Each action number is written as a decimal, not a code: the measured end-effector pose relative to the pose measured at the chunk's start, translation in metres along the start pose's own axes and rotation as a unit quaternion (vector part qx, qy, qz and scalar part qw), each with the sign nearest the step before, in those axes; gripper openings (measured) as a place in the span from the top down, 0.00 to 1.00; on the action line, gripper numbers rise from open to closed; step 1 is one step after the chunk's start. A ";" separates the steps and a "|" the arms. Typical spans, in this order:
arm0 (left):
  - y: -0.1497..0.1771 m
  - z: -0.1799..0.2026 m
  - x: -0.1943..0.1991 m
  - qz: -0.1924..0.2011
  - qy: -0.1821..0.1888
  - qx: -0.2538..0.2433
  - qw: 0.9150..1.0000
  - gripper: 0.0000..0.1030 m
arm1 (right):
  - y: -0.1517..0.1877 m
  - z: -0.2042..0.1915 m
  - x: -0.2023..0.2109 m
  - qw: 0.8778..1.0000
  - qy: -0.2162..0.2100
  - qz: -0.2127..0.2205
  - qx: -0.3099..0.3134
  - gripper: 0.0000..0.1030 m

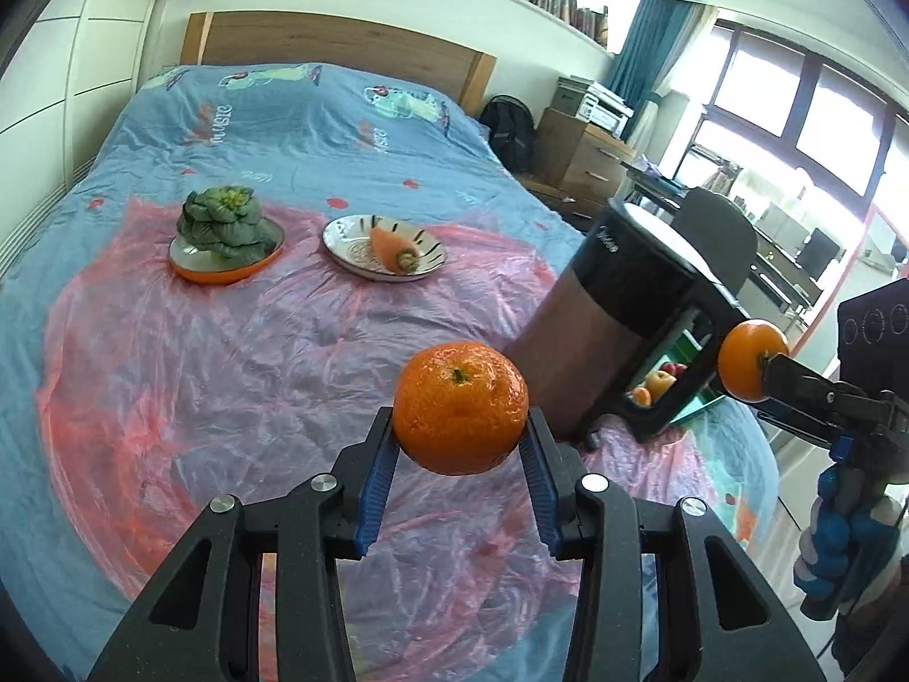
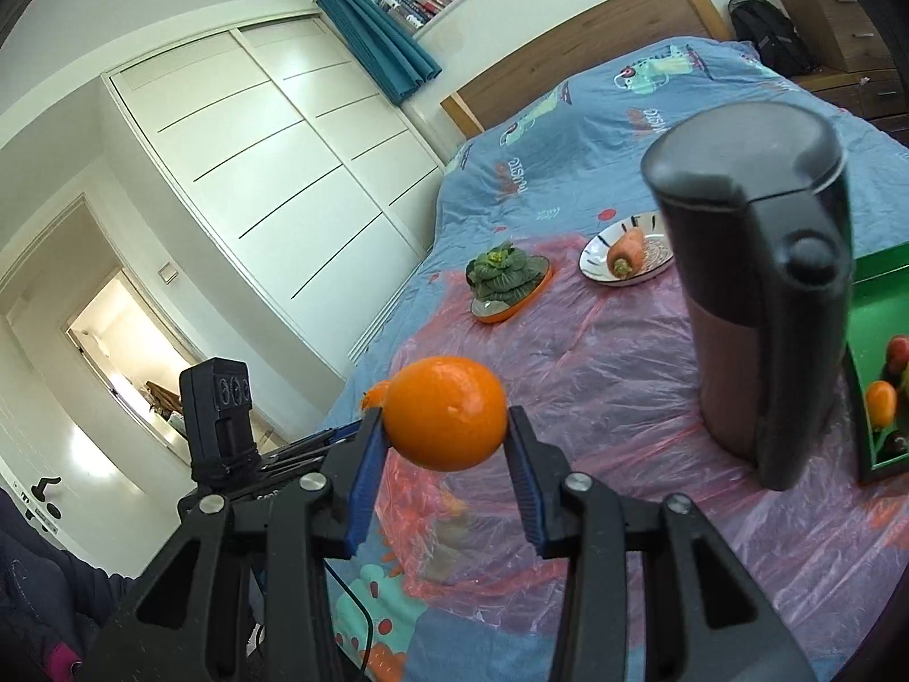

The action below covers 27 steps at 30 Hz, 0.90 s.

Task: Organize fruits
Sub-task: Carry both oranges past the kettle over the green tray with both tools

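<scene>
My left gripper (image 1: 460, 432) is shut on an orange mandarin (image 1: 460, 406) and holds it in the air above the pink plastic sheet (image 1: 227, 375) on the bed. My right gripper (image 2: 446, 426) is shut on a second orange (image 2: 446, 412), also held in the air; it shows at the right of the left wrist view (image 1: 750, 361). A green tray (image 2: 878, 295) with several fruits (image 2: 880, 403) lies at the right, behind a tall dark jug (image 2: 761, 295), which also shows in the left wrist view (image 1: 613, 312).
A white plate (image 1: 346, 241) holds a carrot (image 1: 392, 250). An orange bowl (image 1: 221, 273) holds a leafy green vegetable (image 1: 224, 221). Both sit further up the bed. White wardrobe doors (image 2: 255, 170) stand to the left, a wooden headboard (image 1: 341, 40) at the far end.
</scene>
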<state>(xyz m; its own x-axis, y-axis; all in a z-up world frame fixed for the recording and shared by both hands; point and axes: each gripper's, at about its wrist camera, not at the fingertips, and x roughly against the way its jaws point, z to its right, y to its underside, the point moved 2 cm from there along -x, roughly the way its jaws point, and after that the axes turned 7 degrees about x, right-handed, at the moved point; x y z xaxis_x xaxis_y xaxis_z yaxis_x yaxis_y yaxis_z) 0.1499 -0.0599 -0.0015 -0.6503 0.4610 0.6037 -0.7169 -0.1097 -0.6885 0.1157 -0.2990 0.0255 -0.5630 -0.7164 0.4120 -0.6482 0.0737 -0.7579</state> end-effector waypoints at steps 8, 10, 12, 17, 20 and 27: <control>-0.016 0.088 0.000 0.003 0.057 -0.050 0.997 0.63 | -0.001 0.036 0.077 0.995 0.086 0.041 -0.005 0.57; -0.018 0.114 -0.006 -0.003 0.073 -0.064 0.995 0.63 | 0.000 0.052 0.096 0.993 0.108 0.050 -0.013 0.58; -0.019 0.138 -0.014 -0.010 0.087 -0.075 0.993 0.63 | 0.002 0.069 0.116 0.989 0.136 0.055 -0.019 0.58; -0.016 0.202 -0.041 -0.032 0.120 -0.106 0.987 0.63 | 0.006 0.114 0.158 0.978 0.194 0.067 -0.039 0.58; -0.013 0.235 -0.063 -0.047 0.132 -0.119 0.983 0.63 | 0.012 0.143 0.178 0.970 0.229 0.065 -0.048 0.58; -0.001 0.299 -0.127 -0.092 0.145 -0.134 0.976 0.63 | 0.016 0.208 0.191 0.956 0.283 0.050 -0.064 0.58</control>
<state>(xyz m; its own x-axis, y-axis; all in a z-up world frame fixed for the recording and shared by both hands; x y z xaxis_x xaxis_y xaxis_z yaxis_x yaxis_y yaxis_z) 0.1586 -0.3822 0.0428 -0.3907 0.6857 0.6142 -0.6981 0.2143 -0.6832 0.1038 -0.5789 -0.0127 -0.7892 -0.2146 0.5754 -0.6135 0.2331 -0.7545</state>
